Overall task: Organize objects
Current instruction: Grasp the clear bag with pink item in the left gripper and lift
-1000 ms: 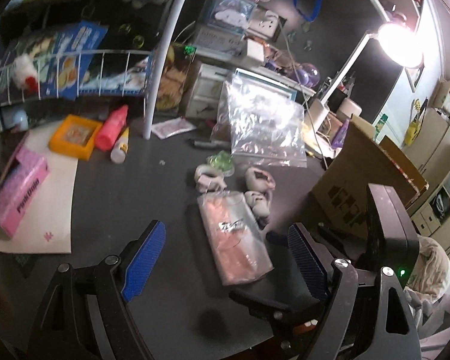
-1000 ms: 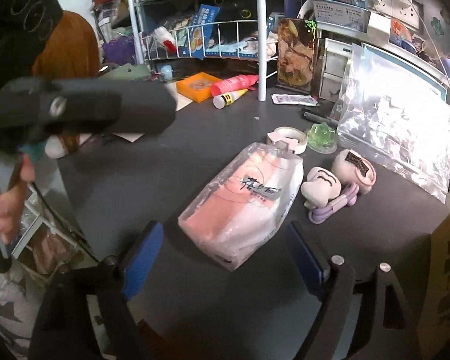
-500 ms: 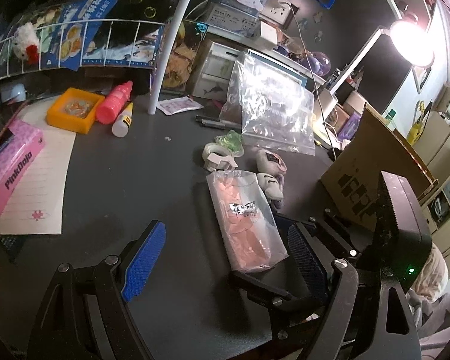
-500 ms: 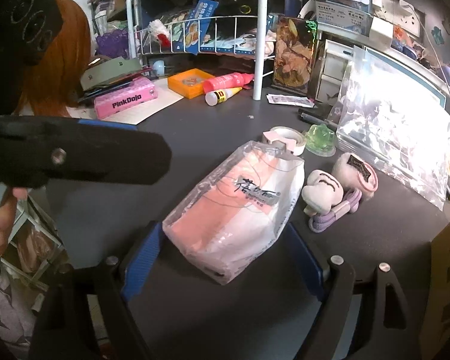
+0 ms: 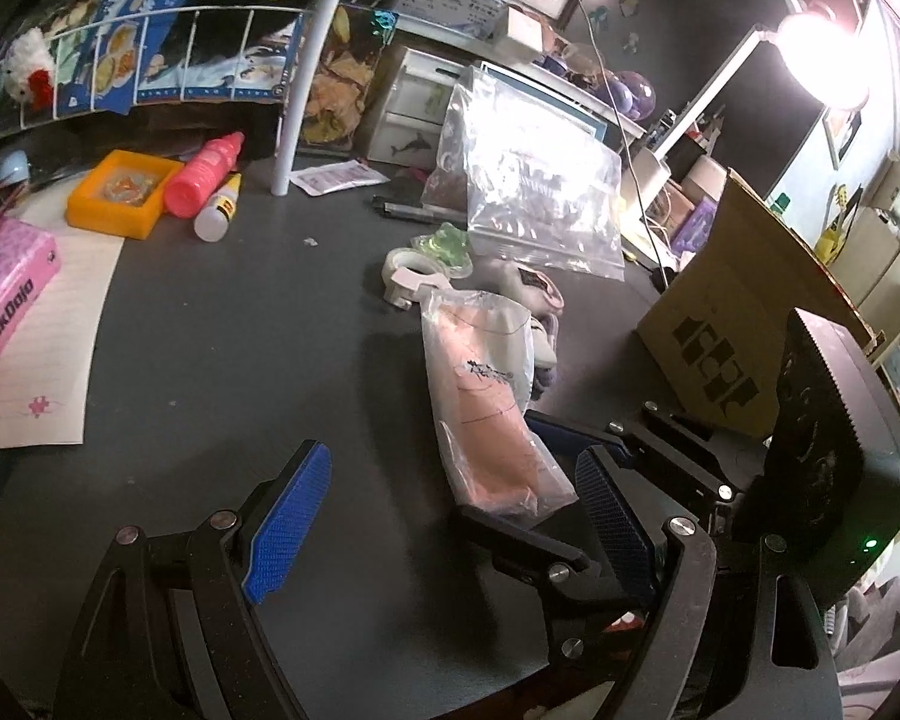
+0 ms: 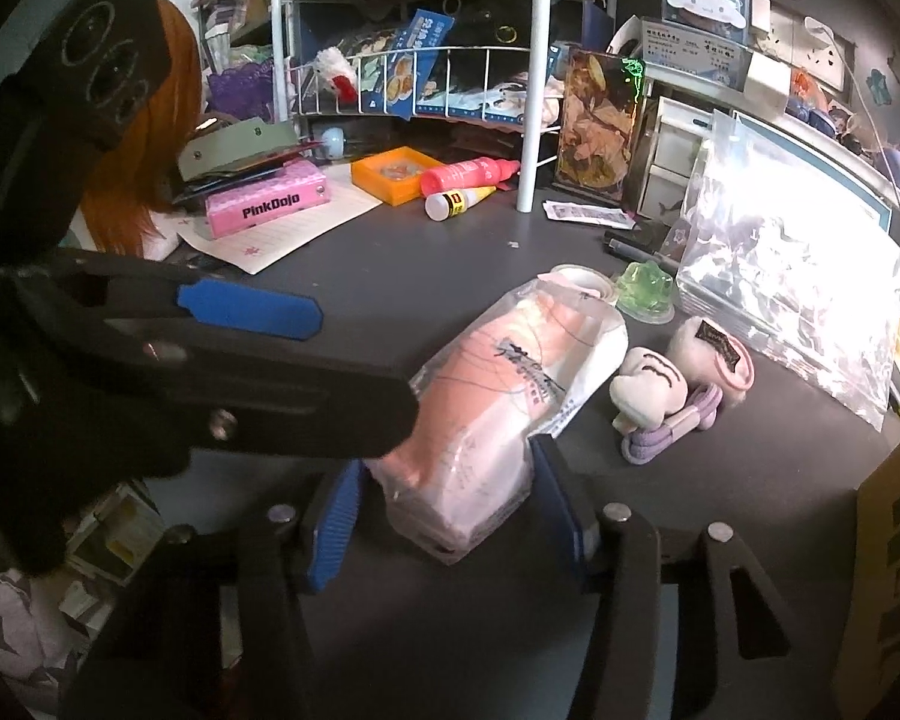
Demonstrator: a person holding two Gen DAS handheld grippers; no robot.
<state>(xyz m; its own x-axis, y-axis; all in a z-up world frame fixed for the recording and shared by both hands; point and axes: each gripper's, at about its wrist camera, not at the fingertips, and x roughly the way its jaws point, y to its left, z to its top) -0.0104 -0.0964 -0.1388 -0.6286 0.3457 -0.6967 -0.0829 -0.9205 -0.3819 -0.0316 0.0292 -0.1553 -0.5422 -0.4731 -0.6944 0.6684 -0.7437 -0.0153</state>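
Note:
A clear bag holding pink and white material (image 6: 510, 384) lies on the dark table (image 6: 426, 264). My right gripper (image 6: 444, 510) has its blue pads against both sides of the bag's near end, and its jaws are closing on it. In the left wrist view the same bag (image 5: 486, 396) runs away from me, with the right gripper (image 5: 501, 468) clamped at its near end. Beside it, my left gripper (image 5: 450, 516) hangs open over bare table, holding nothing. From the right wrist view the left gripper (image 6: 366, 360) reaches in from the left, close to the bag.
Past the bag lie a tape roll (image 5: 405, 273), a green jelly cup (image 5: 447, 246), plush pieces with a purple cable (image 6: 660, 396) and a large clear zip bag (image 5: 528, 198). A cardboard box (image 5: 726, 324) stands right. A pink box (image 6: 267, 204), orange tray (image 5: 120, 192) and wire rack post (image 5: 306, 78) sit left.
The right jaws have narrowed from wide apart onto the bag's near end, bunching it up. The left gripper has sunk a little and come closer beside the bag, still open.

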